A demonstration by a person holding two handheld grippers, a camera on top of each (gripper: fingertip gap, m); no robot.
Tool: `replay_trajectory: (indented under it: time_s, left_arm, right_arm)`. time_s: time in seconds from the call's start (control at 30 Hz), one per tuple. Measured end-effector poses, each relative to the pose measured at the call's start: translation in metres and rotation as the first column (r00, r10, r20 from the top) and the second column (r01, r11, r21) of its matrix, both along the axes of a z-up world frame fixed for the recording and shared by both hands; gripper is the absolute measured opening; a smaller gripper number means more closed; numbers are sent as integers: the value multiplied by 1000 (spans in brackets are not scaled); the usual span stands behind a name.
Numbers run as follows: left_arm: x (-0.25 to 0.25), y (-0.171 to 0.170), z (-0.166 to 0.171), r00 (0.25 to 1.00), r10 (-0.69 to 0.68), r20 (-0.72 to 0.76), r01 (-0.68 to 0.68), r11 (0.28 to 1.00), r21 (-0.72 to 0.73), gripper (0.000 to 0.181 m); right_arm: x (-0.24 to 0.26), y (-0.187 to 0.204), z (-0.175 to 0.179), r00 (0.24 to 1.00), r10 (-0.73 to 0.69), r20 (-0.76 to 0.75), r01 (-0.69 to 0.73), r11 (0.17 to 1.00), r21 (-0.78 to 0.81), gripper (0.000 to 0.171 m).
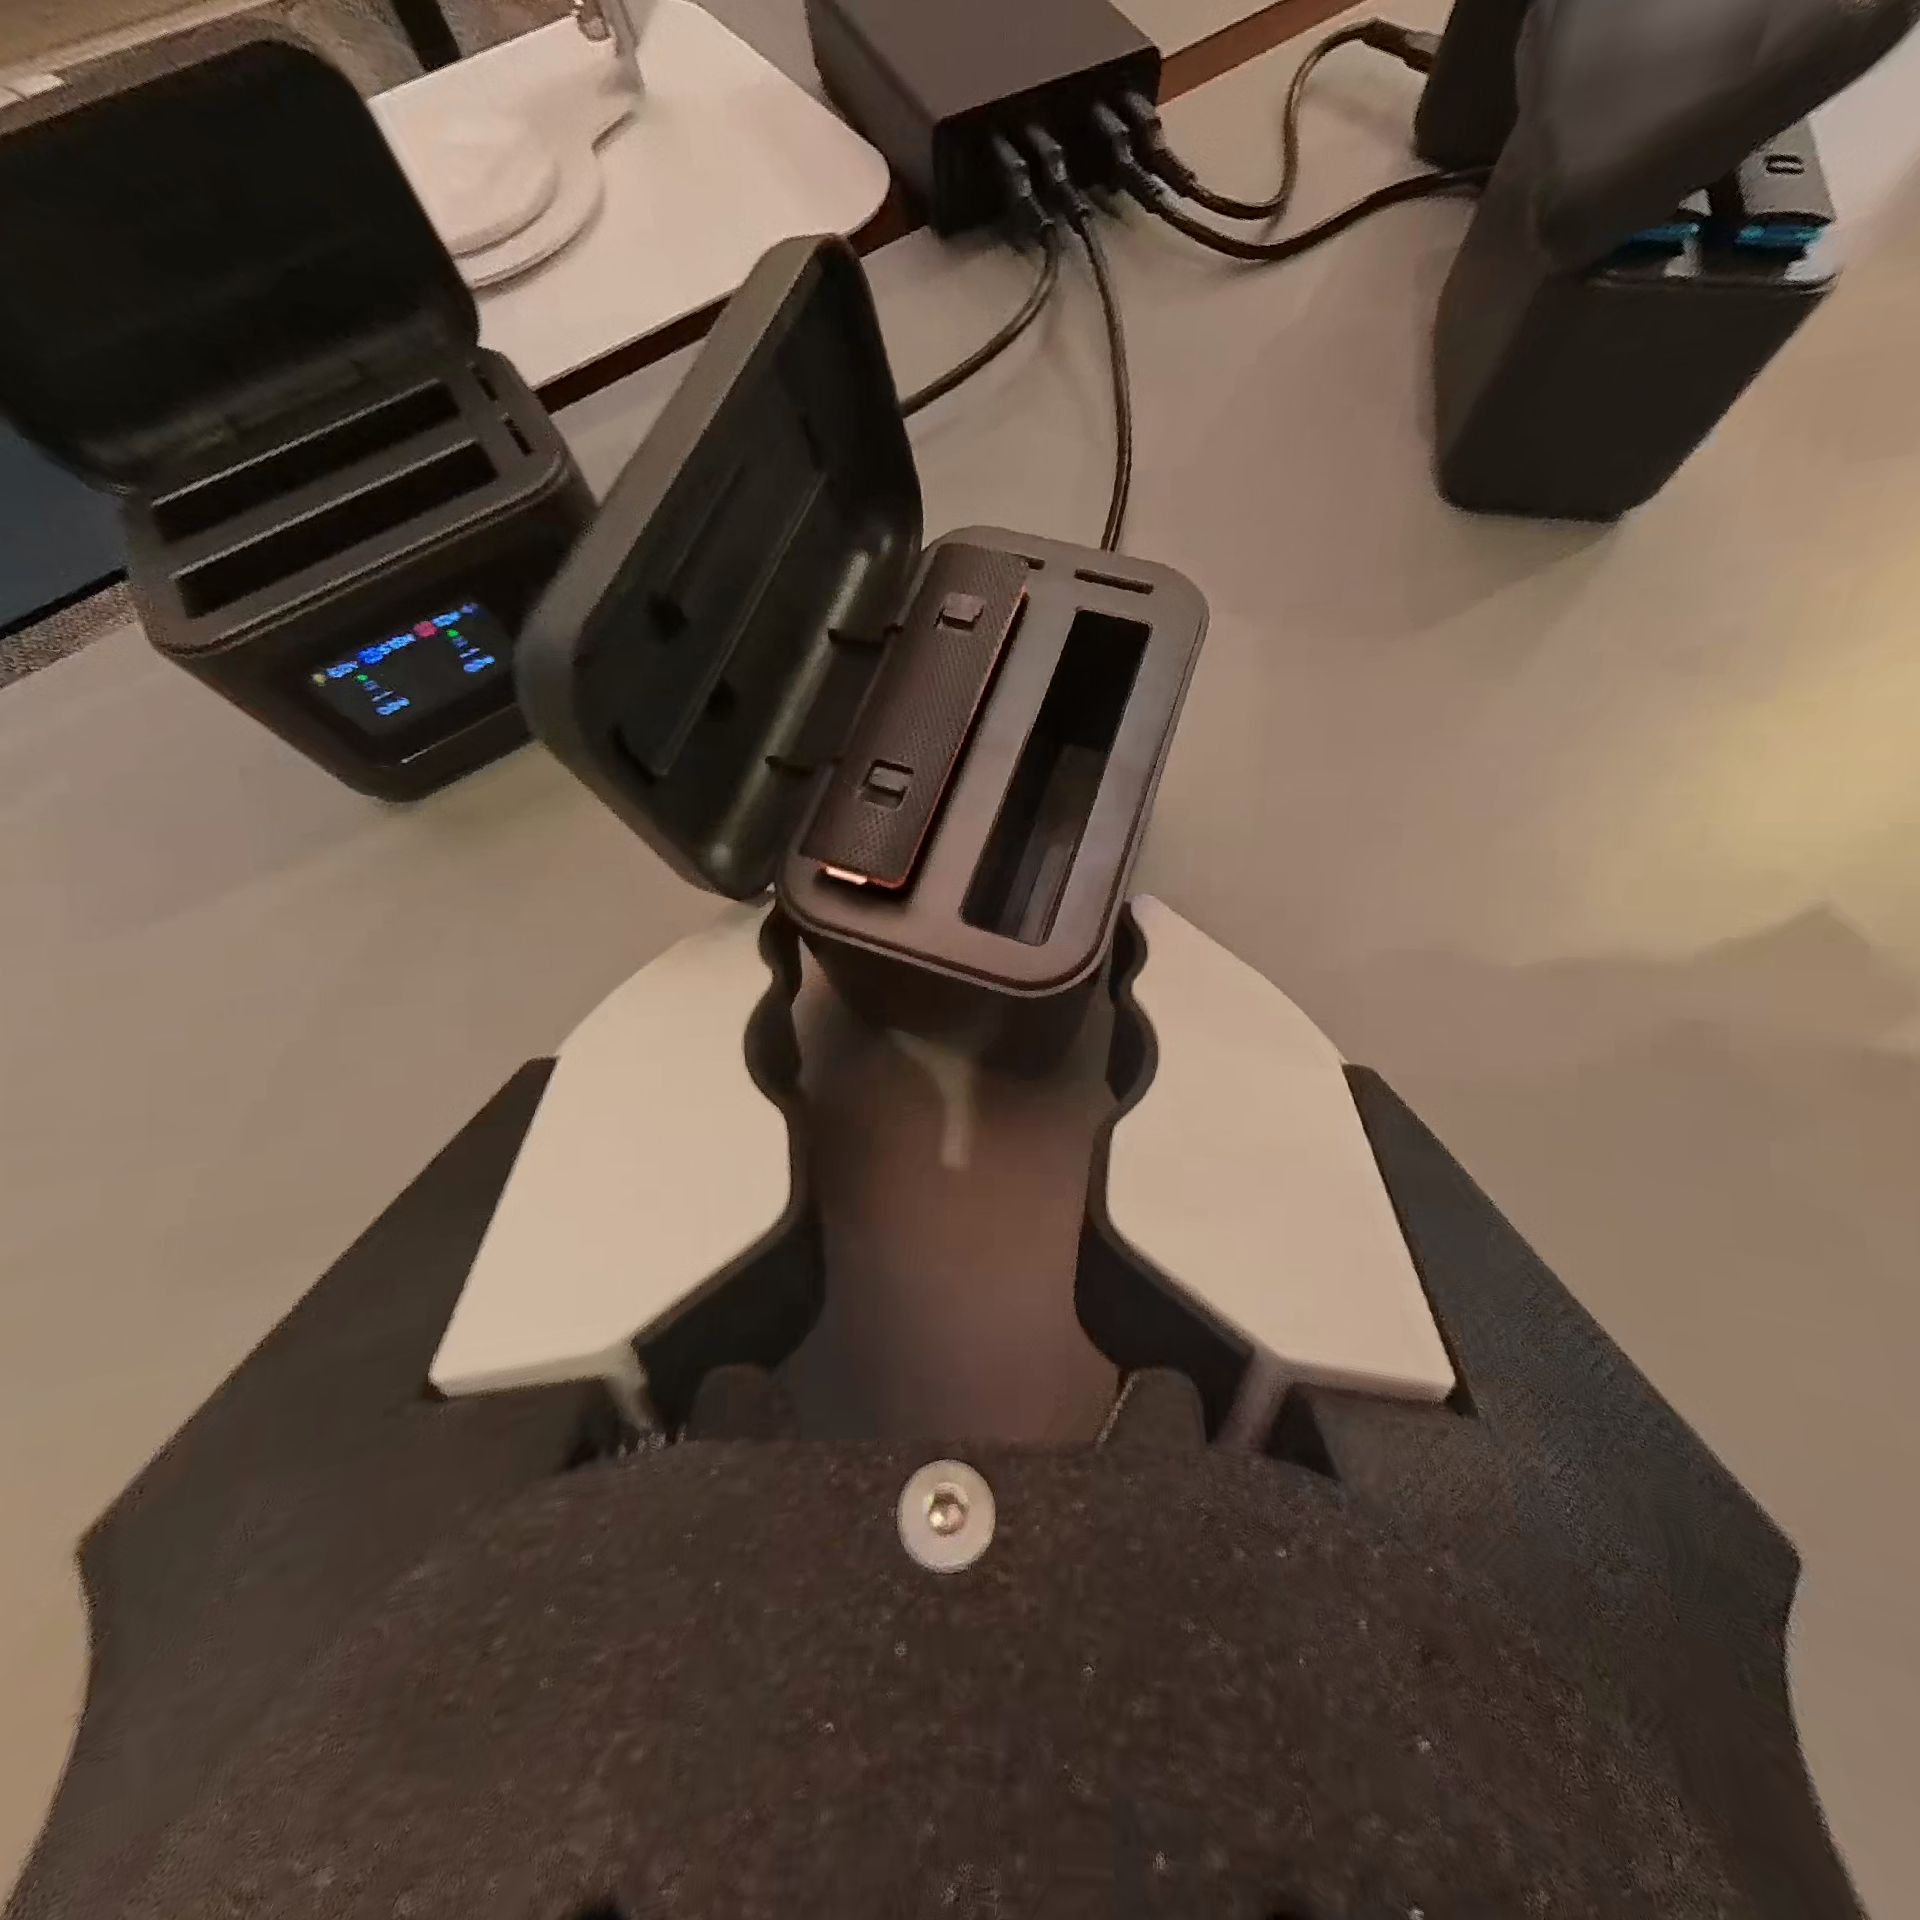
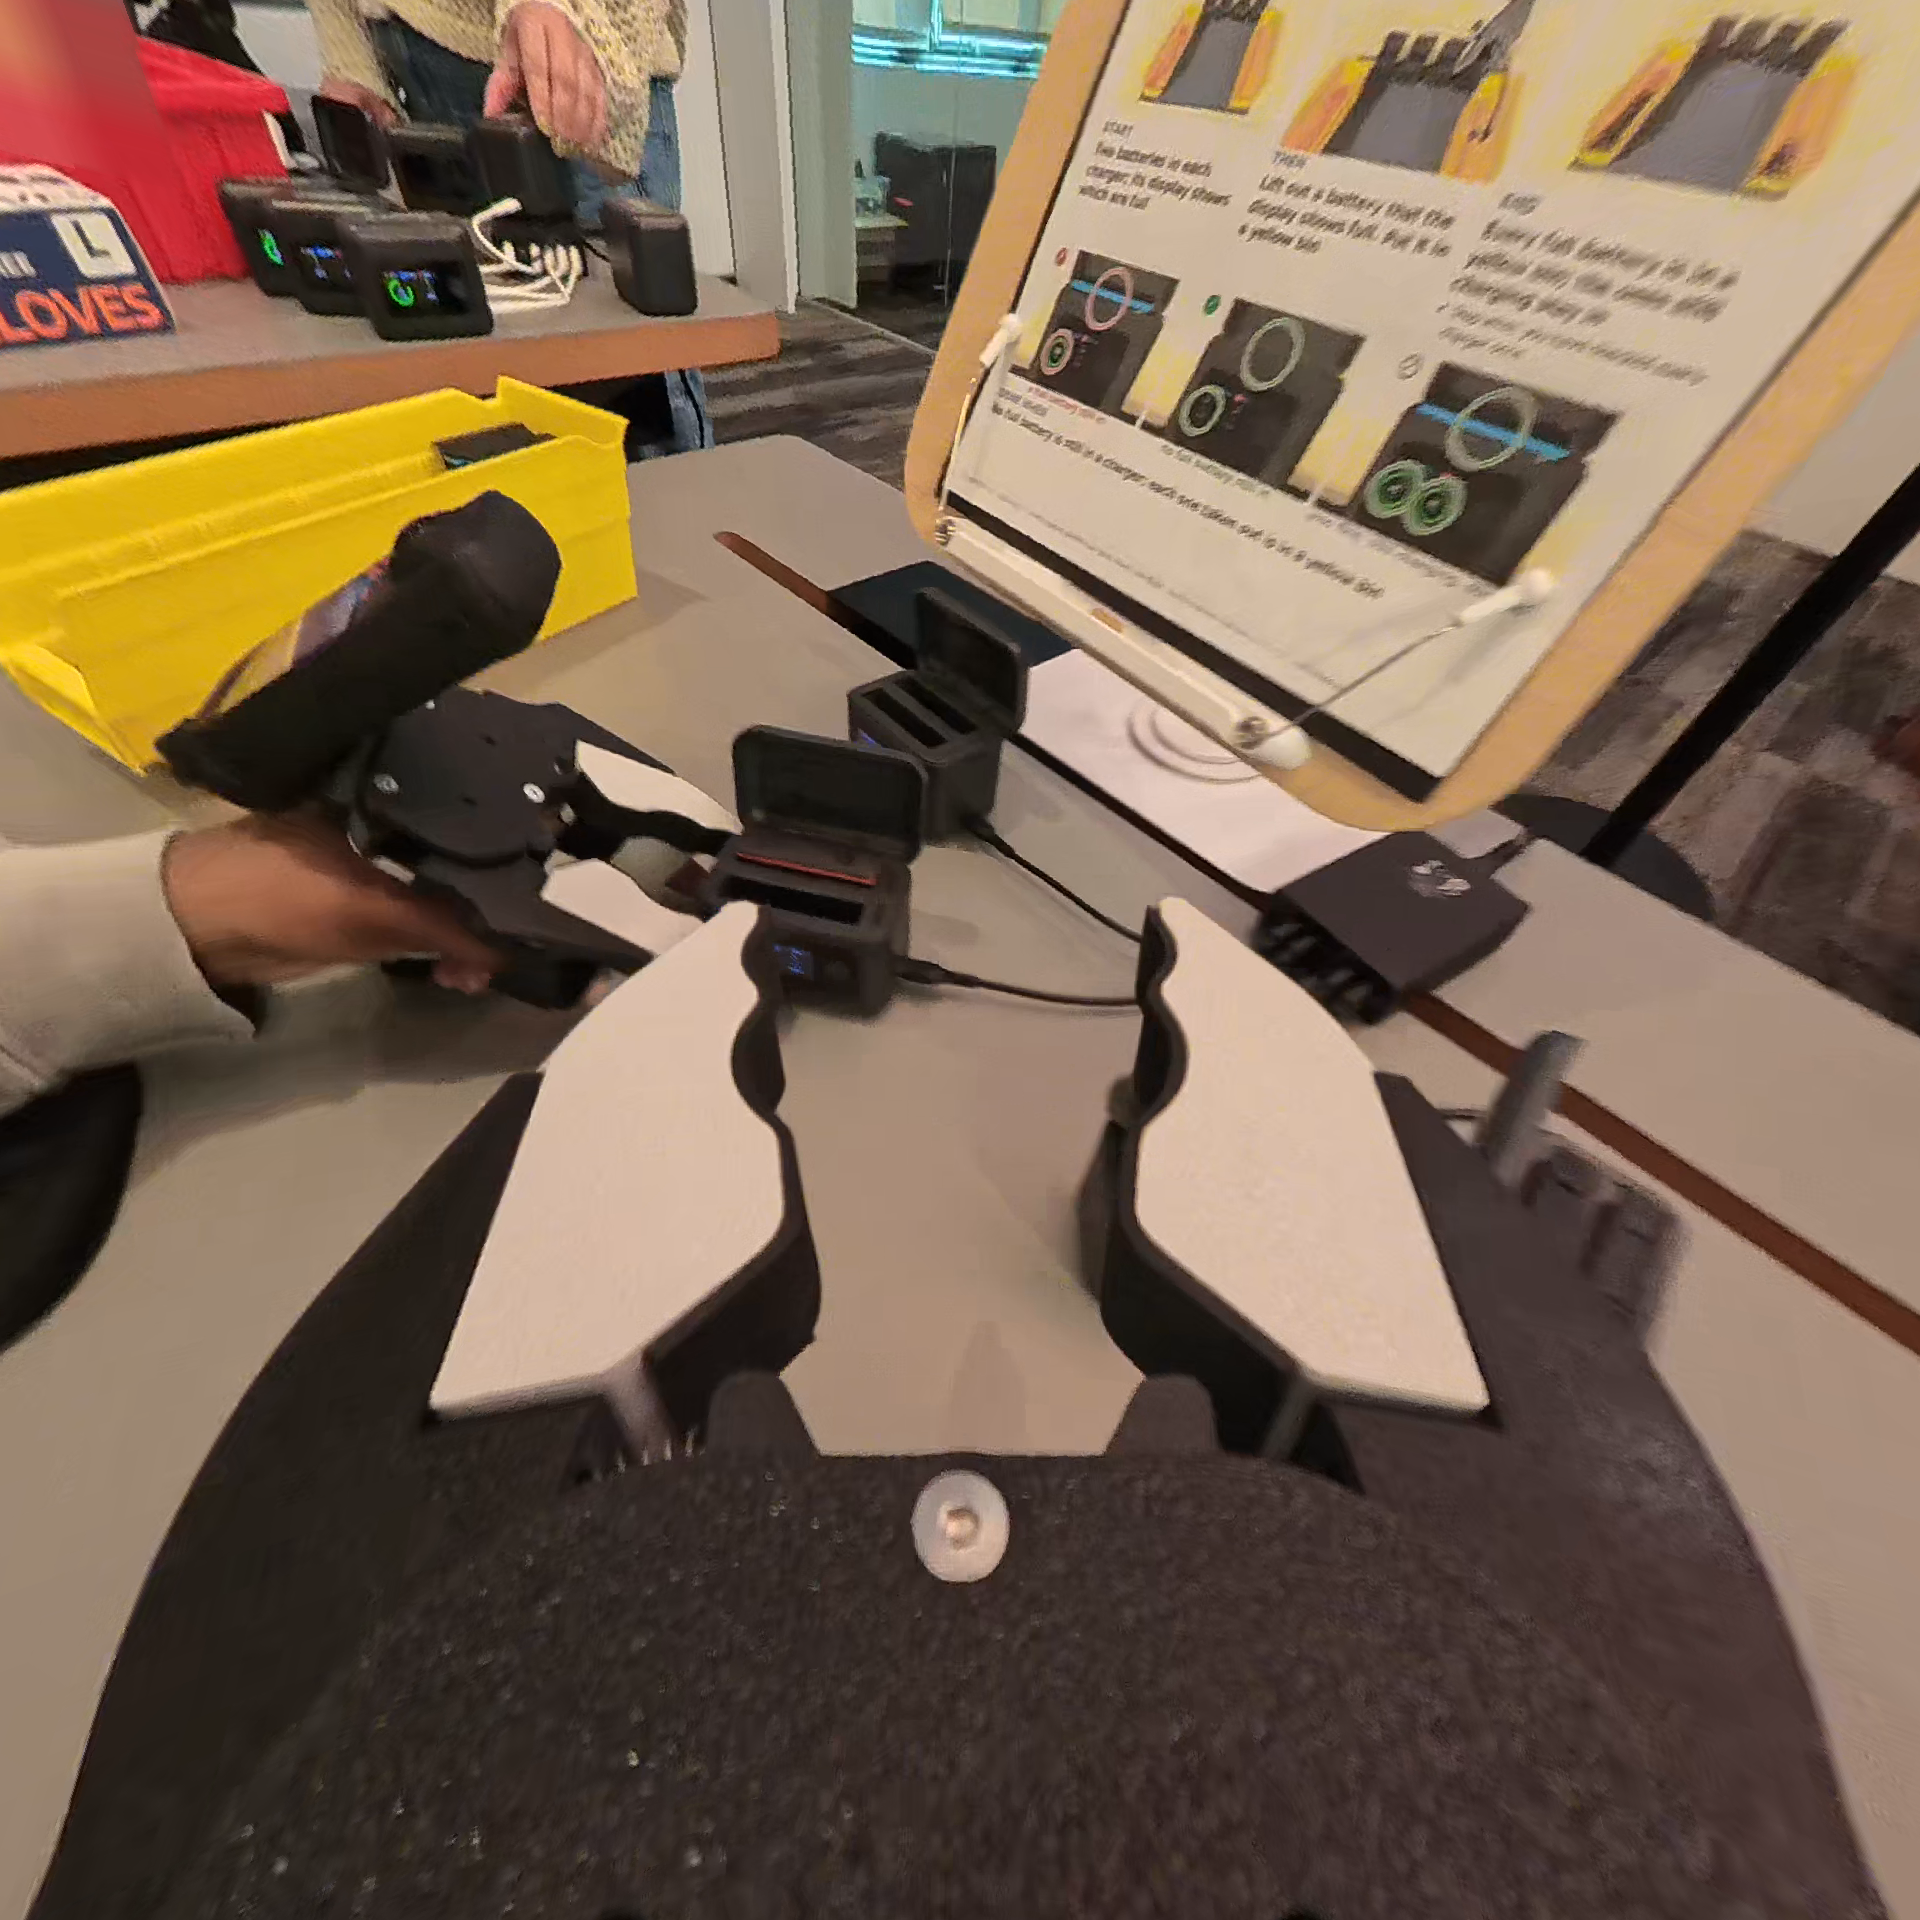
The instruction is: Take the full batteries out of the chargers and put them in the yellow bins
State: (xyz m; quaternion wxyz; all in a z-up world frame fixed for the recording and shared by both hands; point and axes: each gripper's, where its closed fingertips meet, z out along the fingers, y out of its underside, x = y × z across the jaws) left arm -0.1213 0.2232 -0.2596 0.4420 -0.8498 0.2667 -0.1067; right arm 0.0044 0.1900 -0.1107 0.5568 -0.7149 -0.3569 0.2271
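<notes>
Left claw (image 1: 956,935): clamped on the body of the middle charger (image 1: 977,769), one finger on each side wall just below the top rim; judged to be bracing the charger so it does not lift or slide when a battery is pulled.
Middle charger: stands on the grey desk (image 1: 1455,831) with its hinged lid (image 1: 727,582) swung back and upright, which leaves both slots clear from above.
Battery (image 1: 920,717): sits in the slot next to the lid, its textured black top raised a little above the rim, with an orange edge showing at the near end.
Empty slot (image 1: 1060,769): the slot away from the lid is dark and holds nothing.
Right claw (image 2: 951,997): fingers well apart, holding nothing and touching nothing; it hovers over the desk short of the same charger (image 2: 821,894), aimed at it, likely placed to come in for the battery.
Left hand (image 2: 312,914): grips the left tool from below, at the left of the right wrist view.
Far charger (image 1: 343,582): lid open, both slots look empty, its front display lit.
Third charger (image 1: 1621,343): stands at the right; blue battery tops show in it.
Yellow bin (image 2: 312,540): on the desk behind the left tool, well apart from the charger; one dark battery (image 2: 488,447) already lies at its far end.
Power hub (image 1: 997,104): black box at the back; cables run from it to the chargers.
Instruction board (image 2: 1403,343): tilted on a stand above the chargers.
Step in hand: judged as steady the charger, then lift out the remaining battery.
</notes>
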Motion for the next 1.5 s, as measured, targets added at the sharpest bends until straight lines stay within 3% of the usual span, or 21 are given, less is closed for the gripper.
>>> replay_trajectory:
  time_s: [0.4, 0.5, 0.53, 0.73, 1.0, 1.2, 1.3, 1.5]
  left_arm:
    - [14, -13, 2, 997, -12, -73, 15, 999, 40, 55]
    - [14, -14, 2, 997, -2, -82, 6, 999, 43, 55]
    - [12, -14, 2, 996, 2, -89, 2, 999, 47, 55]
    - [11, -15, 2, 996, 0, -88, 5, 999, 48, 55]
    - [10, -17, 1, 997, 4, -76, -2, 999, 38, 54]
    - [9, -17, 0, 999, 9, -36, -9, 1000, 18, 54]
    - [9, -18, -1, 1000, 10, -19, -10, 1000, 8, 54]
    - [8, -16, 0, 1000, 14, -8, -14, 1000, 5, 54]
  right_arm:
    - [-101, 22, -88, 997, -43, 60, 52, 985, -164, 77]
    - [-108, 27, -101, 995, -66, 81, 79, 980, -180, 76]
    - [-109, 29, -102, 993, -80, 82, 94, 980, -175, 68]
    - [-112, 33, -107, 995, -73, 66, 85, 974, -208, 58]
    - [-117, 33, -111, 983, -21, 182, 64, 971, -229, 61]
    - [-120, 36, -112, 982, -19, 186, 61, 973, -224, 58]
    - [-120, 36, -108, 987, -31, 157, 60, 981, -187, 57]
    - [-113, 34, -56, 999, -32, -41, 25, 988, -150, 58]
